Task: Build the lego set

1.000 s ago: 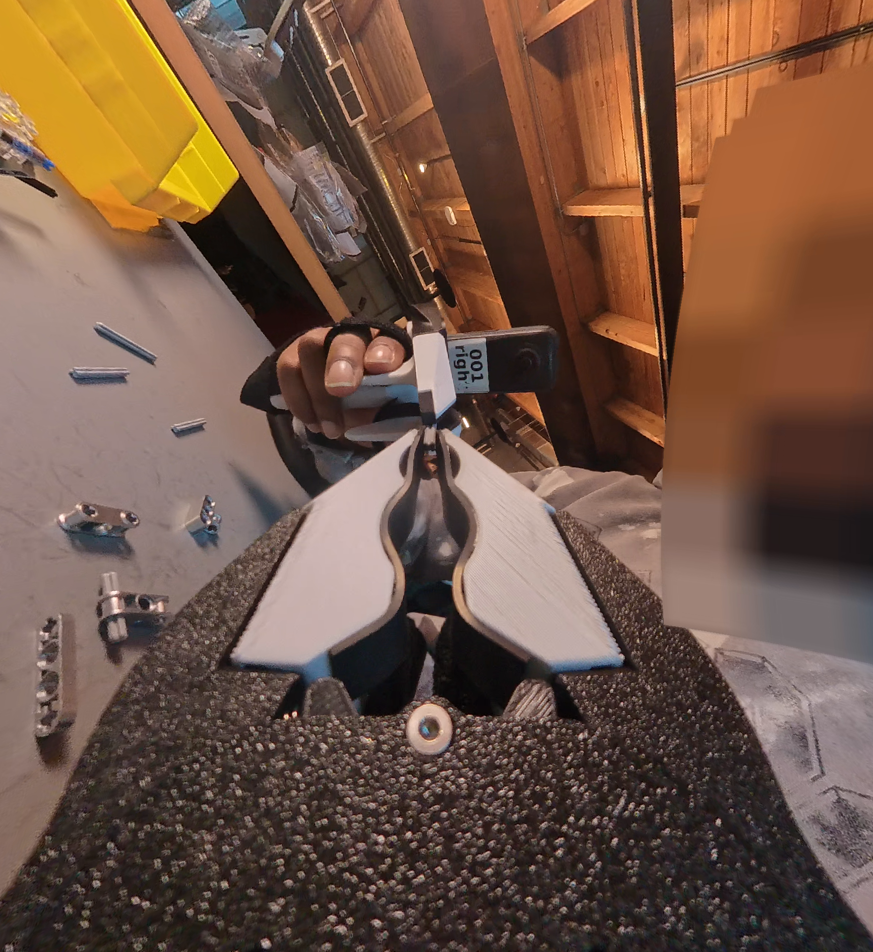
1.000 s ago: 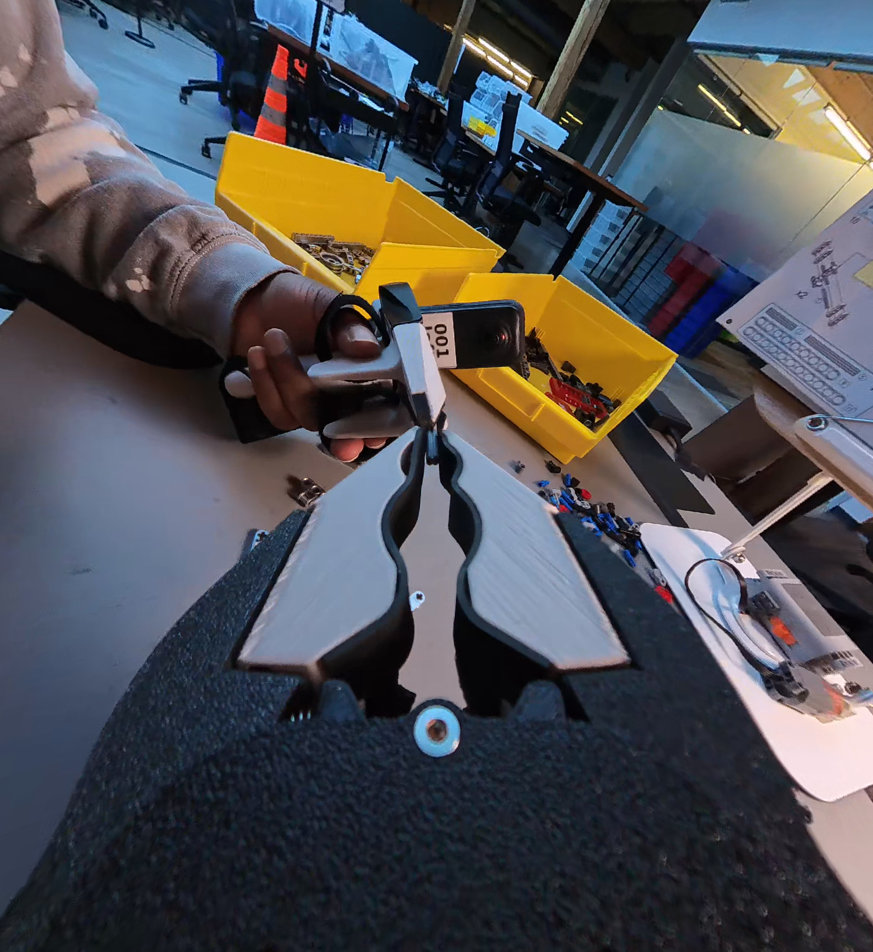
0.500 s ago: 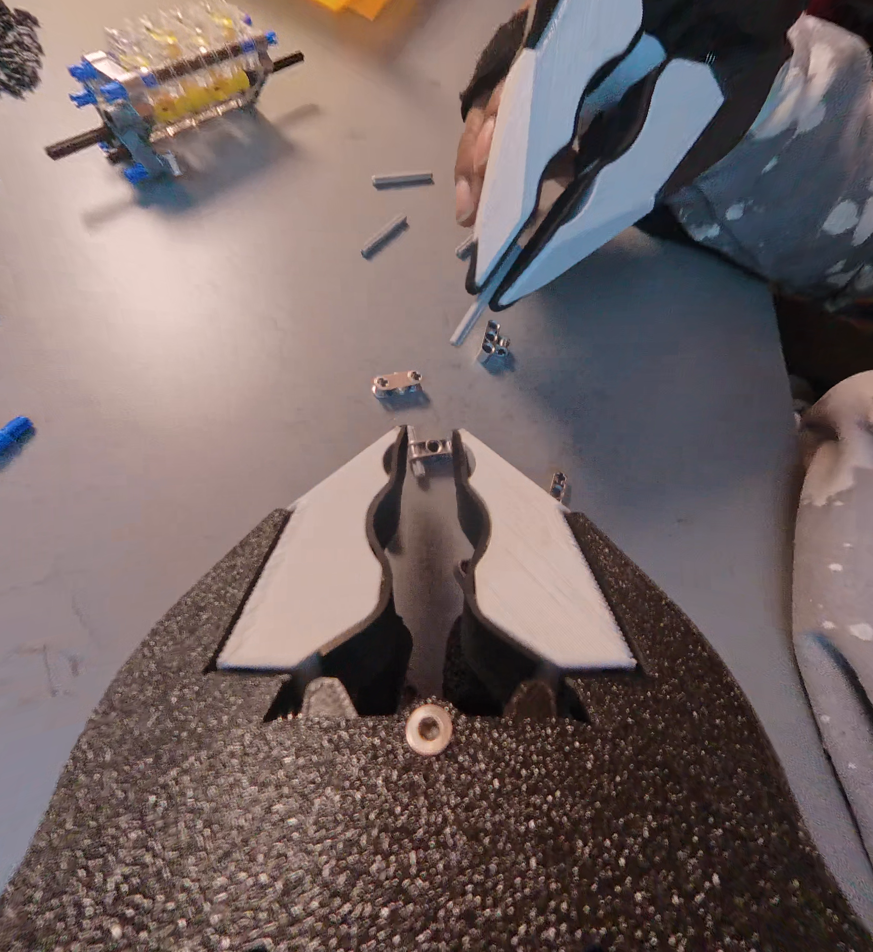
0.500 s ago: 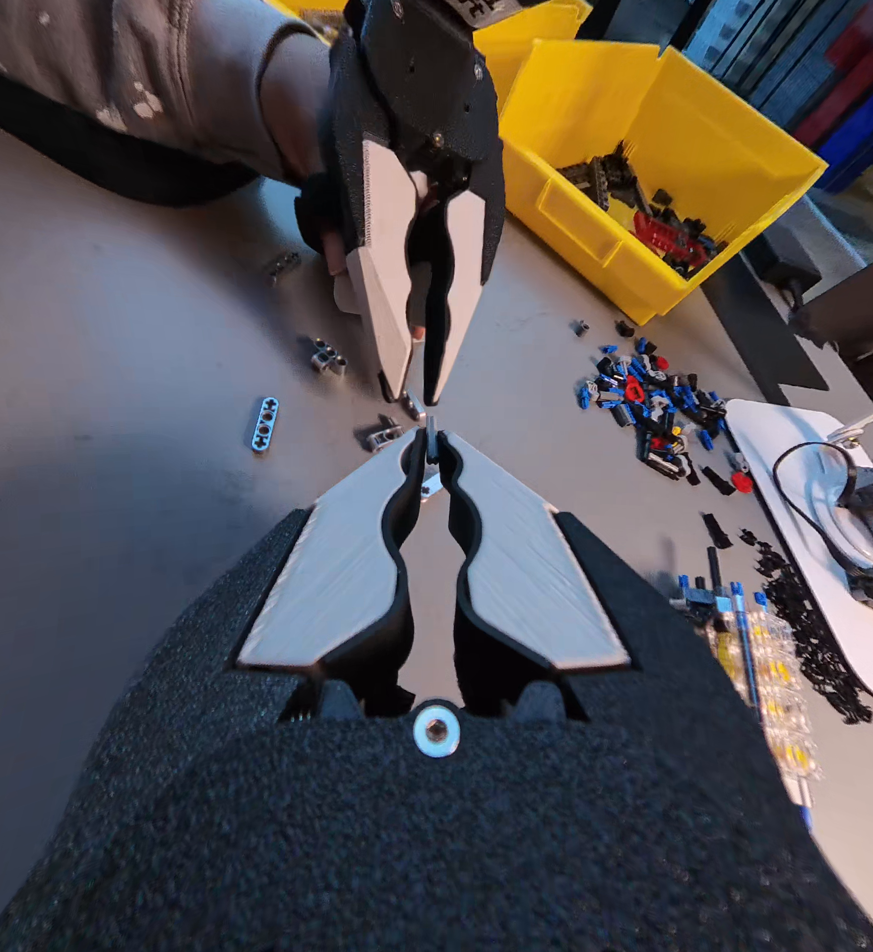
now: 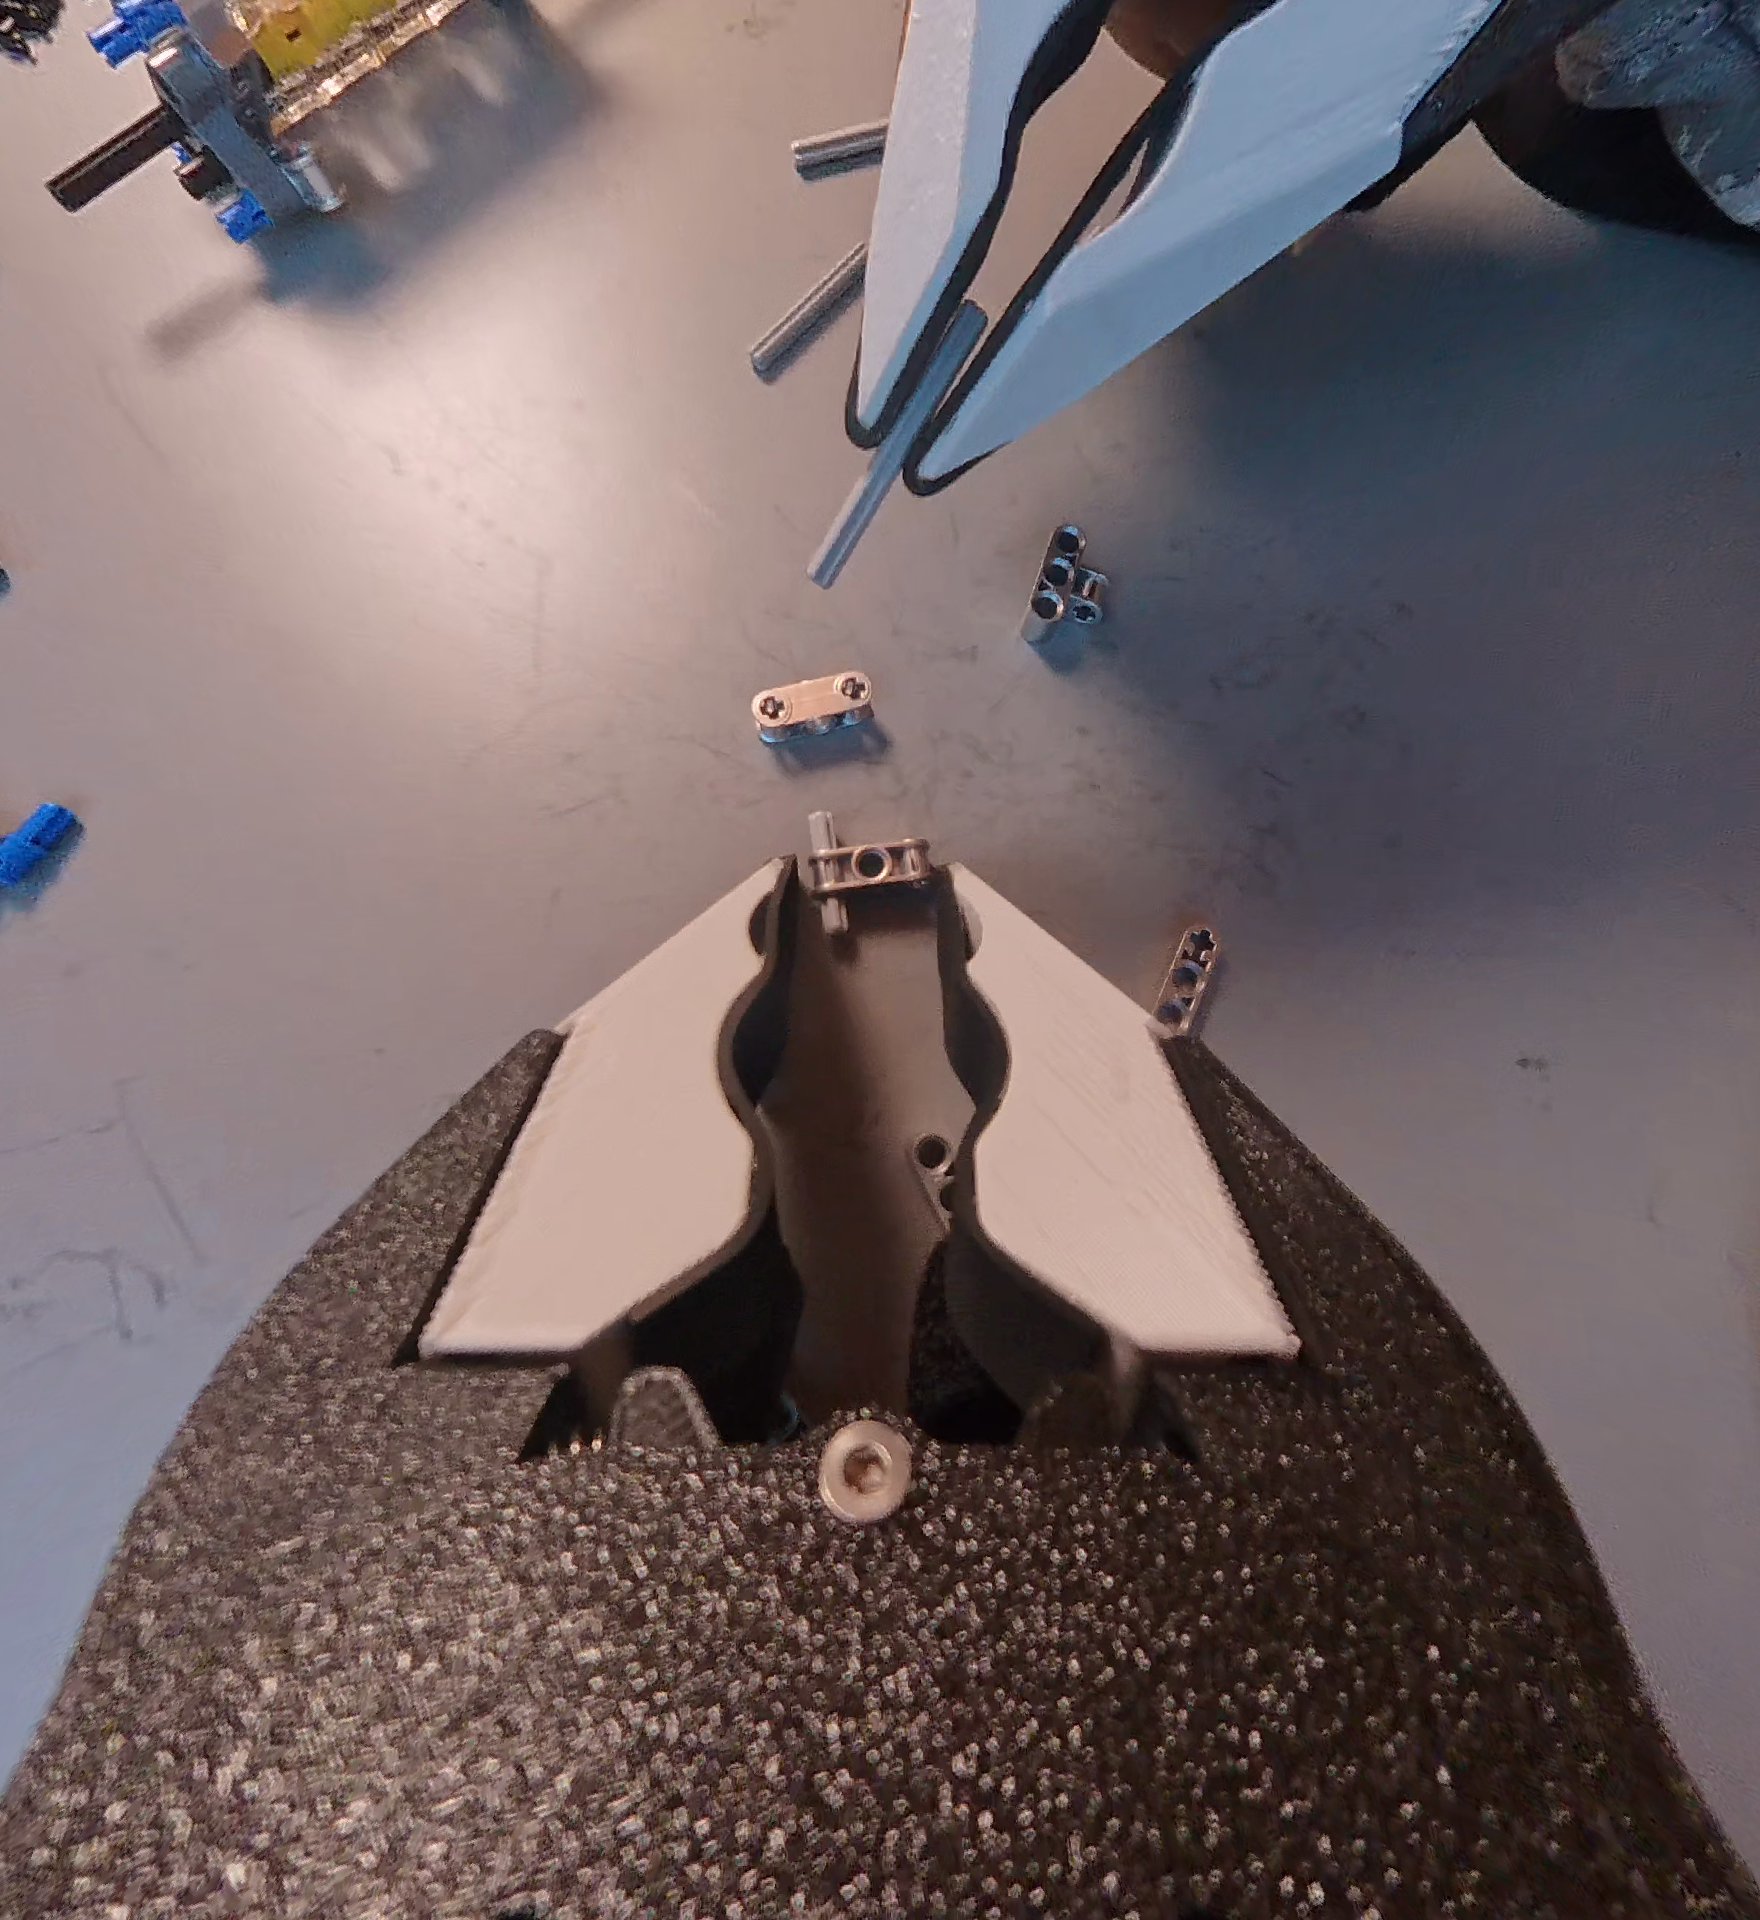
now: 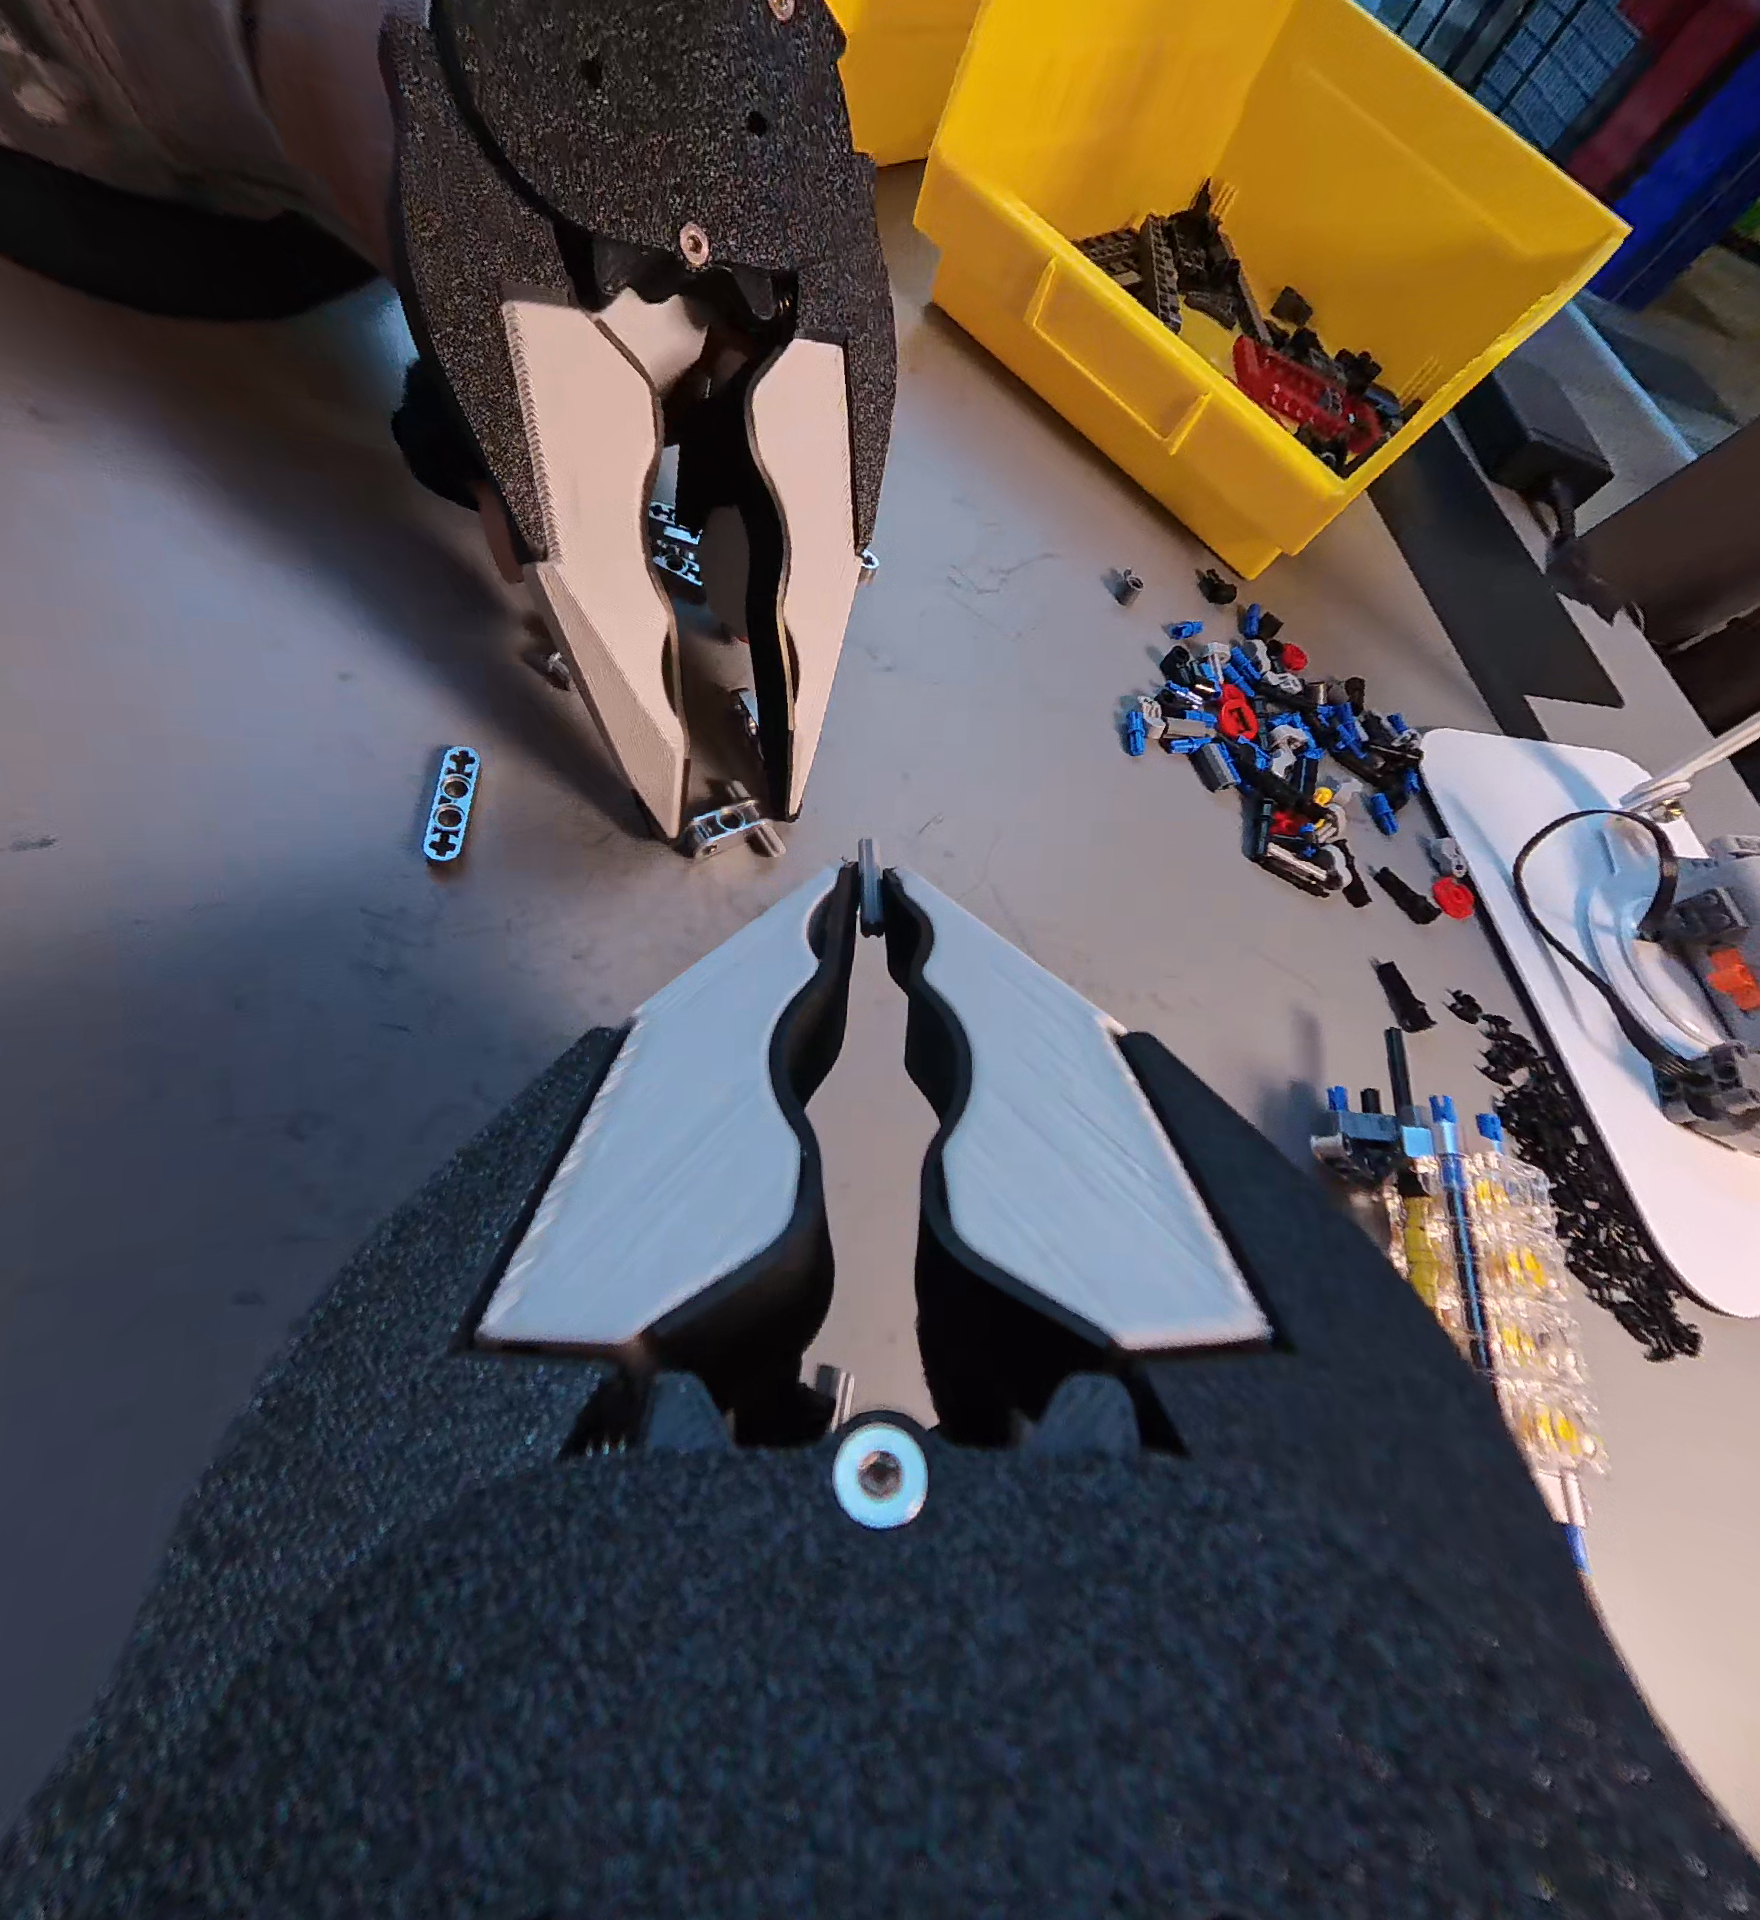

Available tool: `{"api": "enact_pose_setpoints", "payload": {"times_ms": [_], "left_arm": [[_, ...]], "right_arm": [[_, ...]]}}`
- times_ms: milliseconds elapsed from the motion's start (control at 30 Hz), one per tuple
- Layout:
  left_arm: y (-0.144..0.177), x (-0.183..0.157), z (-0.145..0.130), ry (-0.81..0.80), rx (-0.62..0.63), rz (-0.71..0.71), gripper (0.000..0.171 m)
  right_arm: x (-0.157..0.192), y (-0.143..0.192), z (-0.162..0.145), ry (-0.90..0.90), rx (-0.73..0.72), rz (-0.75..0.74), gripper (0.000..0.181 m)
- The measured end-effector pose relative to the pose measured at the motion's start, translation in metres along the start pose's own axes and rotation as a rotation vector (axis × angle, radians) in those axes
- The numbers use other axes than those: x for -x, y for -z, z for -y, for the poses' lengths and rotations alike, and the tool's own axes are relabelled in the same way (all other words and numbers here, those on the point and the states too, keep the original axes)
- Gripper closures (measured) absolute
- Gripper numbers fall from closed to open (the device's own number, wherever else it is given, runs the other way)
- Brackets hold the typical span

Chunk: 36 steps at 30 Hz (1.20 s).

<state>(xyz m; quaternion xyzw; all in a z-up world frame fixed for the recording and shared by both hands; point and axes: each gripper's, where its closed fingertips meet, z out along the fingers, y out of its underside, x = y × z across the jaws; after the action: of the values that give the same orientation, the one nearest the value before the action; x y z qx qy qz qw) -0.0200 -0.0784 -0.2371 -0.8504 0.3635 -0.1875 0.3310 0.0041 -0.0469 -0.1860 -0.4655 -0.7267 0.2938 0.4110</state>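
Left wrist view: what are the left tongs point(image 5: 871, 864) gripping?

— They are closing narrowly on a small grey plastic connector with a round centre hole point(image 5: 868, 861), pinching it by its ends. A short pin is sticking up from one end of it.

— And the right wrist view?

— The right tongs point(image 6: 868, 883) are clamping almost fully together on a thin grey plastic axle rod point(image 6: 868, 878). Its free end is pointing towards the connector, near it but not touching.

— What is lying around them?

— A flat grey two-hole link point(image 5: 814, 709) and a grey three-hole block point(image 5: 1063, 597) are sitting on the grey desk point(image 5: 336, 520) between the two tongs. A yellow plastic bin point(image 6: 1063, 208) is standing well apart. Whether the connector is resting on the desk, I cannot tell.
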Motion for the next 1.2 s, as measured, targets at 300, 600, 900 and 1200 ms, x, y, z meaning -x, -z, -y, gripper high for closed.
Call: {"api": "enact_pose_setpoints", "payload": {"times_ms": [300,600,900,1200], "left_arm": [[-0.001,0.002,0.0,-0.006,0.016,0.042,0.149],[0.004,0.0,0.011,-0.05,-0.103,-0.031,0.15],[0.056,-0.016,0.068,-0.216,-0.528,-0.064,0.15],[0.062,-0.023,0.074,-0.259,-0.592,-0.061,0.171]], "right_arm": [[0.006,-0.002,0.001,-0.011,-0.006,0.033,0.179],[0.014,-0.004,0.006,-0.025,-0.025,0.071,0.179],[0.006,0.031,0.052,-0.184,-0.304,0.143,0.179],[0.018,0.028,0.049,-0.191,-0.291,0.218,0.179]]}}
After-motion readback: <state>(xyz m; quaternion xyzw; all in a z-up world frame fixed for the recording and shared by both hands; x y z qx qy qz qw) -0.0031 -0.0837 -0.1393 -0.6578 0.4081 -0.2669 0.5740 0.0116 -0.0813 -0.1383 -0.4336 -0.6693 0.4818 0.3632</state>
